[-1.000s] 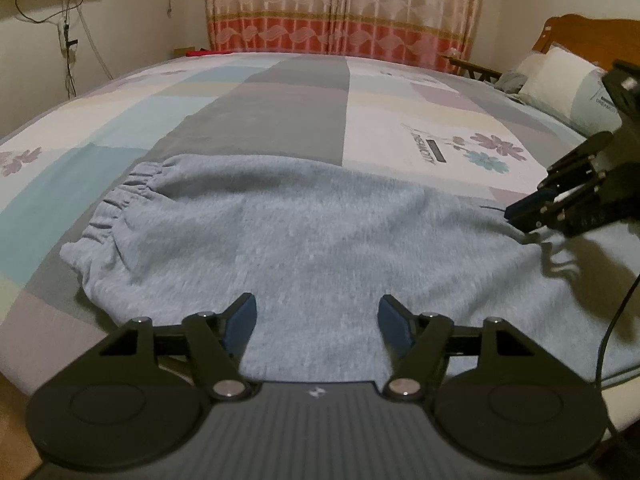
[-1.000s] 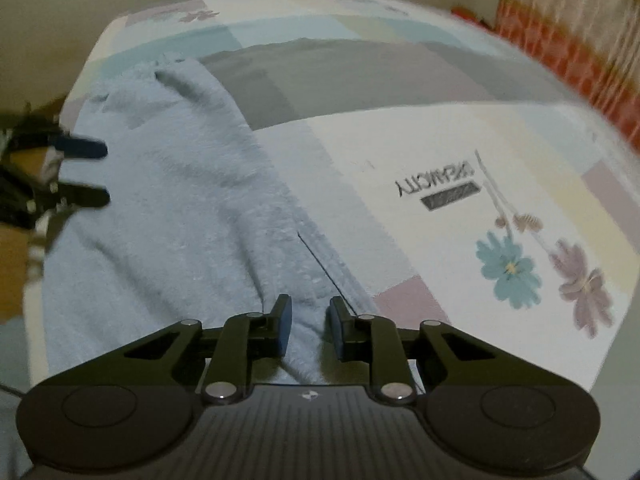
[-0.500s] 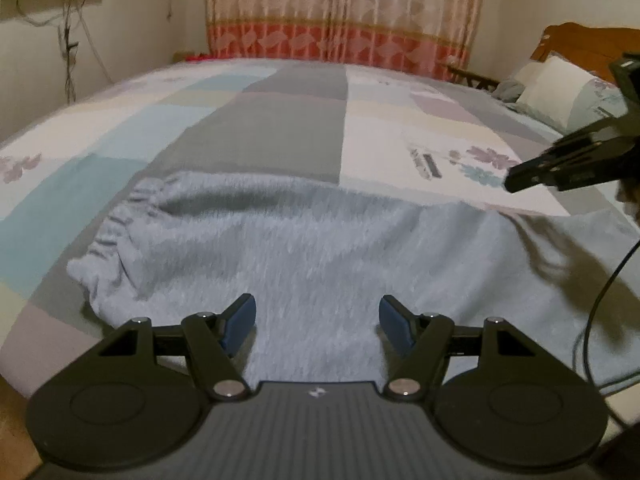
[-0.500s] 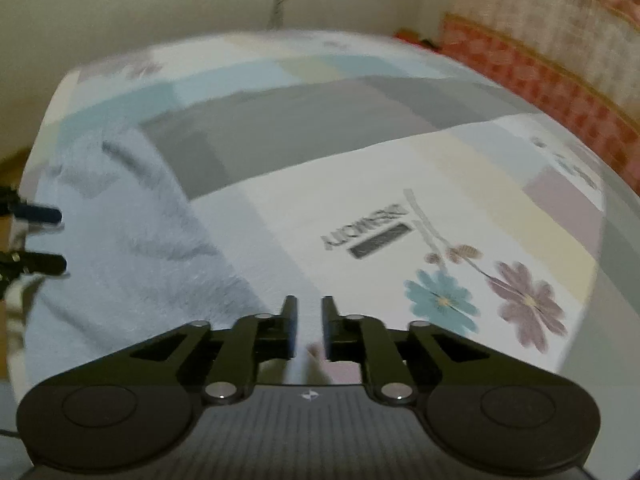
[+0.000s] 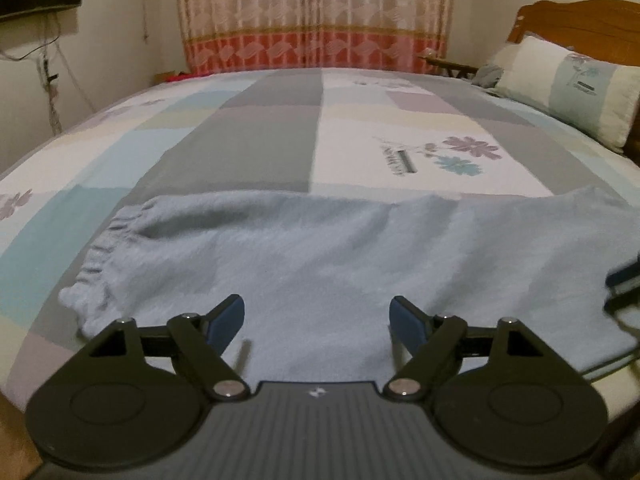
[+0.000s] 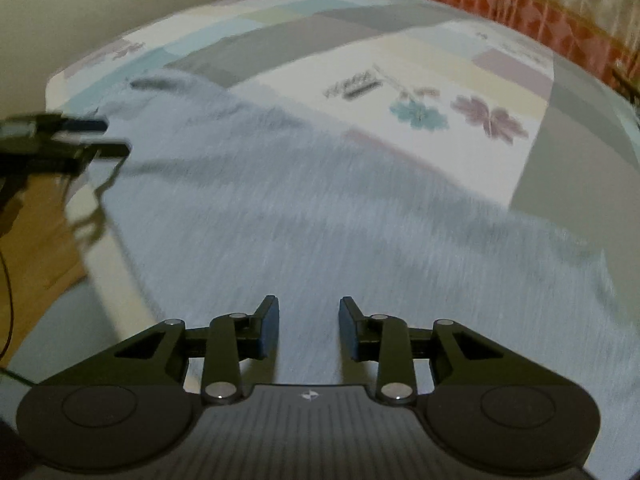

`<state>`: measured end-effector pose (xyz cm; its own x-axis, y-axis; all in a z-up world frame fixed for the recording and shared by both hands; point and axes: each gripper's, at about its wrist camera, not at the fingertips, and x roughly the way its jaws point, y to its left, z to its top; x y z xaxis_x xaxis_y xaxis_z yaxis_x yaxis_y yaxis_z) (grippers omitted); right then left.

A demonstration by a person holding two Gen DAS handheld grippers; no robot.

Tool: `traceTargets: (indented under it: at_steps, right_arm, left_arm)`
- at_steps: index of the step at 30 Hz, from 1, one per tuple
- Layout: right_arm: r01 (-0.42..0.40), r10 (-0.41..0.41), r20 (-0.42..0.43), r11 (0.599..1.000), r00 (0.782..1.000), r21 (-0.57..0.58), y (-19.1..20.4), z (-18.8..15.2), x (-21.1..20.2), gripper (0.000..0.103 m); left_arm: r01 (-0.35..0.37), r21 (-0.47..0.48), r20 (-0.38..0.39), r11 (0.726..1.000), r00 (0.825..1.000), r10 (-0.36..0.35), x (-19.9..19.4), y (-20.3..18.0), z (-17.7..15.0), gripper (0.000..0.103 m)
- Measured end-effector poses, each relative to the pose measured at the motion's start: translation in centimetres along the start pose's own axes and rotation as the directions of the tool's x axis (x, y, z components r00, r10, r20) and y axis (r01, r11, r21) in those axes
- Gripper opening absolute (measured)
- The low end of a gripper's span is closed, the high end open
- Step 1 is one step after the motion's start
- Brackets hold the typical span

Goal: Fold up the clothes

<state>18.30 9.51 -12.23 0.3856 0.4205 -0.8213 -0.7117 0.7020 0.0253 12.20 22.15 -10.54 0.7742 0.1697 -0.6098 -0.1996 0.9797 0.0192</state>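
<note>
A light blue fleece garment lies flat along the near edge of the bed, its gathered elastic end to the left. My left gripper is open and empty just above the garment's near edge. My right gripper is open and empty above the same garment. The right gripper's tips show at the far right of the left wrist view. The left gripper shows at the left of the right wrist view.
The bed has a patchwork sheet with a flower print. A pillow and wooden headboard are at the right. A patterned curtain hangs behind. Wooden floor lies past the bed edge.
My right gripper has opened wider and moved back over the garment, toward the near bed edge. The left gripper has stayed open and drawn back a little.
</note>
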Motion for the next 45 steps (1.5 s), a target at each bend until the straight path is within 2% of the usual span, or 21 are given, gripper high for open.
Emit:
traceTargets:
  at_steps: [3,7,11,14,16,18,21,25,27,29,32,34,37,40,42,43,45]
  right_arm:
    - [0.03,-0.03,-0.001,1.0,1.0,0.003,0.9,-2.3,-1.1,0.04]
    - [0.024,-0.024,-0.014,0.999,1.0,0.027,0.9,-4.2,-3.1,0.041]
    - [0.071,-0.074,0.047,0.996,0.996,0.061,-0.3,-4.1,-4.8,0.043]
    - [0.131,-0.142,0.1,0.985,0.985,0.11,-1.9,-3.6,-4.9,0.054]
    - [0.187,-0.196,0.052,0.972,0.979,0.138,-2.8,-4.2,-3.9,0.054]
    - [0.201,-0.206,0.011,0.963,0.978,0.177,-3.6,-5.6,-3.5,0.056]
    - [0.159,-0.173,0.039,0.957,0.984,0.242,-4.2,-7.7,-4.8,0.059]
    - [0.145,-0.157,0.033,0.961,0.987,0.234,-4.3,-7.0,-5.3,0.059]
    - [0.138,-0.154,0.062,0.968,0.986,0.209,-4.2,-5.8,-5.4,0.059]
    - [0.13,-0.15,0.108,0.976,0.983,0.172,-3.8,-3.9,-5.2,0.059]
    - [0.094,-0.11,0.165,0.99,0.98,0.104,-2.8,-0.3,-3.6,0.06]
    - [0.075,-0.088,0.172,0.994,0.981,0.082,-2.3,1.6,-1.8,0.06]
    - [0.059,-0.067,0.133,0.996,0.989,0.068,-2.1,2.8,0.9,0.06]
    - [0.064,-0.07,0.092,0.996,0.993,0.065,-2.1,1.4,1.3,0.065]
    - [0.068,-0.074,0.076,0.994,0.994,0.08,-2.3,-0.6,0.3,0.074]
    - [0.066,-0.073,0.073,0.993,0.995,0.102,-2.7,-1.9,-0.5,0.075]
    - [0.066,-0.075,0.07,0.99,0.995,0.127,-3.4,-4.4,-2.0,0.075]
  left_arm:
    - [0.028,0.017,0.008,0.999,1.0,-0.028,-0.2,-1.9,0.2,0.08]
    - [0.09,0.084,0.019,0.992,0.996,-0.092,-0.6,-4.7,0.2,0.081]
    - [0.167,0.155,0.027,0.974,0.985,-0.173,-0.2,-7.8,0.6,0.081]
    - [0.206,0.189,-0.016,0.96,0.978,-0.207,0.8,-10.0,0.6,0.081]
    - [0.233,0.194,-0.064,0.953,0.972,-0.225,1.7,-11.3,0.2,0.082]
    - [0.274,0.155,-0.134,0.949,0.958,-0.255,2.5,-12.1,-0.5,0.086]
    - [0.337,0.165,-0.162,0.927,0.936,-0.312,1.9,-13.1,-0.5,0.092]
    - [0.434,0.193,-0.203,0.88,0.895,-0.397,0.9,-13.6,0.5,0.091]
    - [0.421,0.211,-0.166,0.882,0.905,-0.392,0.2,-12.5,1.6,0.092]
    - [0.347,0.237,-0.101,0.908,0.938,-0.332,-0.1,-10.7,3.2,0.092]
    - [0.195,0.234,-0.025,0.952,0.981,-0.195,1.1,-6.6,5.0,0.092]
    - [0.078,0.186,0.008,0.98,0.997,-0.081,2.9,-3.0,5.9,0.092]
    - [-0.041,0.064,-0.026,0.997,0.999,0.043,6.1,1.8,6.2,0.092]
    - [-0.128,-0.052,-0.078,0.99,0.989,0.124,8.0,5.7,5.0,0.092]
    - [-0.15,-0.134,-0.102,0.98,0.985,0.137,8.2,7.7,3.6,0.093]
    - [-0.128,-0.17,-0.076,0.977,0.99,0.116,7.7,8.4,2.8,0.093]
    - [-0.127,-0.157,-0.053,0.979,0.991,0.12,7.1,8.5,2.0,0.093]
